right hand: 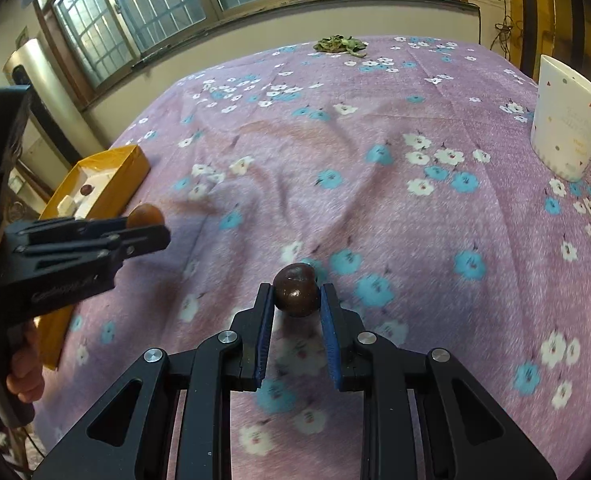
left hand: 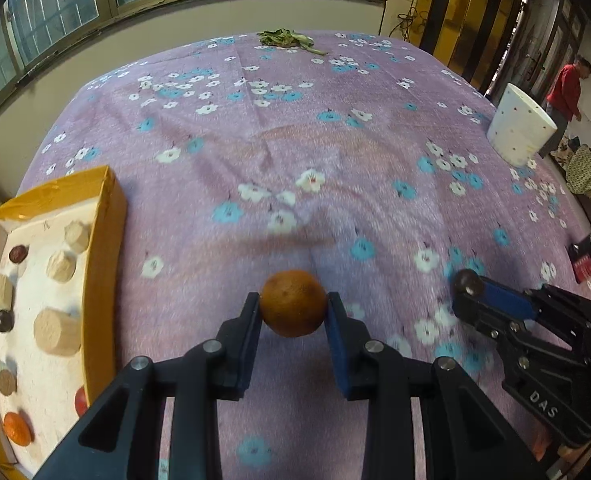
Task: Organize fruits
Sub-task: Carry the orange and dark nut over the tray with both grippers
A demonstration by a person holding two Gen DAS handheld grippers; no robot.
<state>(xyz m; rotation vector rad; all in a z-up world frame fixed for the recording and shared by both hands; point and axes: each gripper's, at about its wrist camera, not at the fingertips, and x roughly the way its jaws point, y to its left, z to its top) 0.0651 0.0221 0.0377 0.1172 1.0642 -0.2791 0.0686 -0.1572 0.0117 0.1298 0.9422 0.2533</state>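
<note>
Two grippers are up over the purple flowered cloth (left hand: 279, 128), and both have fruit. The left gripper (left hand: 293, 306) pinches a round orange fruit (left hand: 293, 304) between its fingertips, pads pressed to either side, clear of the cloth. Over on the right, the right gripper (right hand: 297, 296) is clamped narrow on a small dark brown fruit (right hand: 296, 289), glossy, possibly a chestnut or passion fruit; the blur makes it hard to call. Off to the left sits the yellow box (left hand: 103, 248), its white floor dotted with pale cut chunks (left hand: 57, 332), a few dark round fruits (left hand: 4, 321) and an orange one (left hand: 16, 428). Far across the cloth lies a heap of green leaves (left hand: 287, 38), and a white speckled cup (right hand: 571, 120) stands at the right edge.
</note>
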